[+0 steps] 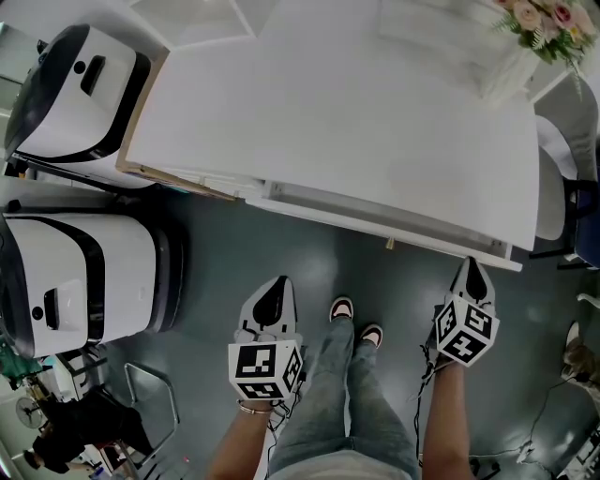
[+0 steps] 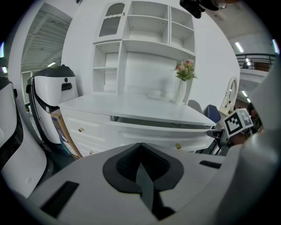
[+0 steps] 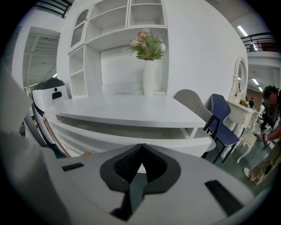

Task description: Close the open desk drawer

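A white desk (image 1: 356, 122) fills the upper head view, with its wide drawer (image 1: 394, 225) pulled out a little along the near edge; a small brass knob (image 1: 390, 244) shows on its front. The drawer front (image 2: 162, 132) also shows in the left gripper view and the drawer (image 3: 131, 134) in the right gripper view. My left gripper (image 1: 275, 298) hangs shut in front of the drawer's left part, apart from it. My right gripper (image 1: 473, 278) is shut too, its tip close to the drawer's right end. Neither holds anything.
Two white rounded machines (image 1: 80, 89) (image 1: 75, 272) stand left of the desk. A vase of flowers (image 1: 539, 28) sits on the desk's far right corner. A grey chair (image 1: 553, 178) and a blue chair (image 3: 224, 118) stand to the right. My legs and shoes (image 1: 354, 319) are between the grippers.
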Demonstrator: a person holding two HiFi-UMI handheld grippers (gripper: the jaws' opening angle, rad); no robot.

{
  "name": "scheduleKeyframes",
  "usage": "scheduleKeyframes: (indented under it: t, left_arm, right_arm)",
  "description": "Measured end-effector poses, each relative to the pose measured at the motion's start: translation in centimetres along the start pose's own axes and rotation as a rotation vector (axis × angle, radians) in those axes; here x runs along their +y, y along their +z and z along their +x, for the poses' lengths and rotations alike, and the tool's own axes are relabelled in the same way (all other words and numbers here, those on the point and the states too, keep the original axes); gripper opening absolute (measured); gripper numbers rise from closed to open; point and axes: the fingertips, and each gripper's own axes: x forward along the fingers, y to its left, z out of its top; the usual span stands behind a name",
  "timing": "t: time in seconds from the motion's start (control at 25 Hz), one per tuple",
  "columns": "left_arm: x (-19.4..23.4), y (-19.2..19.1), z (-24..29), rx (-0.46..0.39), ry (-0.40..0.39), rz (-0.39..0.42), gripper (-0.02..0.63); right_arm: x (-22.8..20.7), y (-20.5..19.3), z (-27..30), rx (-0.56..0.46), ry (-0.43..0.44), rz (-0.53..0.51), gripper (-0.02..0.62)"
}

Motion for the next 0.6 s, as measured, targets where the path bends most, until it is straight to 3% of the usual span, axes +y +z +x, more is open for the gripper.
scheduleKeyframes:
  t: [0.6]
  left_arm:
    - [0.8,0.1,0.6,0.009,0.012,-0.012,0.018]
  right_arm:
    - [-0.1,1.4,1.7,-0.027,-0.026,-0.014,0.008]
